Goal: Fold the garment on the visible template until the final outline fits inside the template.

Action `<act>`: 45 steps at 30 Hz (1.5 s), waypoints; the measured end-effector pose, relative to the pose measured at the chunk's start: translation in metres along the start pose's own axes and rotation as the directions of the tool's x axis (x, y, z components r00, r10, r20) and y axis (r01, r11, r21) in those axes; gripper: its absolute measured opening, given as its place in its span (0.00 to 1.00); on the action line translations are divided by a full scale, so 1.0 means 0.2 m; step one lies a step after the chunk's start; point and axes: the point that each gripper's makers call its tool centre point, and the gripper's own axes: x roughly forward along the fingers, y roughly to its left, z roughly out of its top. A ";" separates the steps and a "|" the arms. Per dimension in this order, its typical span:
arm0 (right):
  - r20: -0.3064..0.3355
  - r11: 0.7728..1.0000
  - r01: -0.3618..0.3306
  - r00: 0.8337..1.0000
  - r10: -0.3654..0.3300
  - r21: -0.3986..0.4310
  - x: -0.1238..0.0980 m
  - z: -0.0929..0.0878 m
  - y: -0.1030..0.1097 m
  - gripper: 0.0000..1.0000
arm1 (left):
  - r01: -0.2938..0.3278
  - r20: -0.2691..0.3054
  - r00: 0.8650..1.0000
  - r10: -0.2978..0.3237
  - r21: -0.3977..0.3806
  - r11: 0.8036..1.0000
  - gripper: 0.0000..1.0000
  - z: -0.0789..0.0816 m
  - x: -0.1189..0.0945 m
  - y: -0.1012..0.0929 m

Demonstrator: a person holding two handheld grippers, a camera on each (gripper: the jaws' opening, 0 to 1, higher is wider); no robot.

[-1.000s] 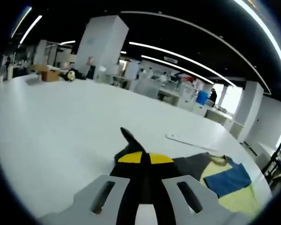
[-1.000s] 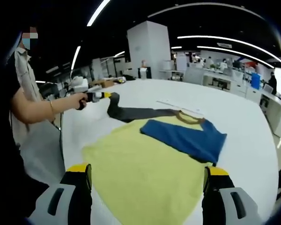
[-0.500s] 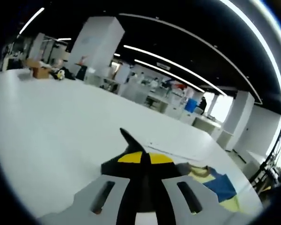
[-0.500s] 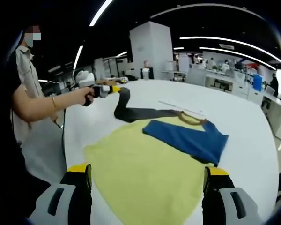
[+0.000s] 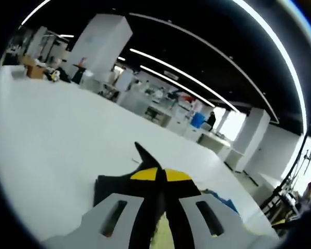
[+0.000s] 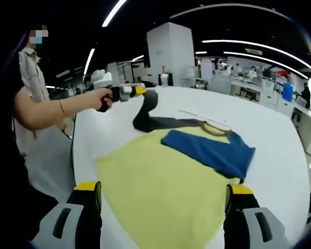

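Lying flat mid-table on the white table (image 6: 280, 140), the yellow shirt with one blue and one dark grey sleeve (image 6: 160, 176) shows no legible writing. Left gripper (image 5: 156, 179) is clamped on the grey sleeve, raised. Right gripper (image 6: 163, 199) jaws stand apart.

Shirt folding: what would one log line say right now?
left gripper: shut on dark sleeve, lifted | right gripper: open | blue sleeve: folded

You have a soft, matt cloth garment (image 6: 160, 181) lying on the smooth, faintly sheened white surface (image 6: 269, 135), its dark sleeve (image 6: 145, 111) hanging limp beside the yellow body, while your tongs (image 6: 163, 202) show matt grey plastic with yellow and black tips that look rubbery.
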 end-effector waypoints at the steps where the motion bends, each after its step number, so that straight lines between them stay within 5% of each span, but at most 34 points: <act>1: 0.008 1.000 -0.001 1.000 0.001 0.004 0.00 0.00 0.00 0.98 | 0.025 -0.023 0.999 -0.025 -0.006 1.000 0.00 -0.03 0.01 -0.04; 14: 0.050 1.000 -0.015 0.999 0.014 0.021 -0.03 0.02 0.02 0.99 | 0.181 -0.041 0.983 -0.180 0.014 0.983 0.00 -0.11 0.07 -0.37; 27: 0.054 0.999 0.021 0.998 -0.022 0.028 -0.08 -0.03 -0.01 0.99 | 0.275 -0.065 0.959 -0.275 -0.017 0.961 0.00 -0.21 0.15 -0.68; 30: 0.057 0.999 0.033 0.998 -0.035 0.034 -0.09 -0.03 -0.02 0.99 | 0.257 -0.062 0.964 -0.257 -0.017 0.966 0.00 -0.22 0.18 -0.70; 38: 0.053 0.997 0.049 0.997 -0.052 0.052 -0.10 -0.06 -0.03 0.99 | 0.313 -0.072 0.947 -0.313 -0.016 0.950 0.00 -0.24 0.22 -0.85; 45: 0.040 0.994 0.101 0.994 -0.102 0.043 -0.12 -0.08 -0.06 0.98 | 0.373 -0.109 0.922 -0.371 0.002 0.928 0.00 -0.35 0.24 -1.02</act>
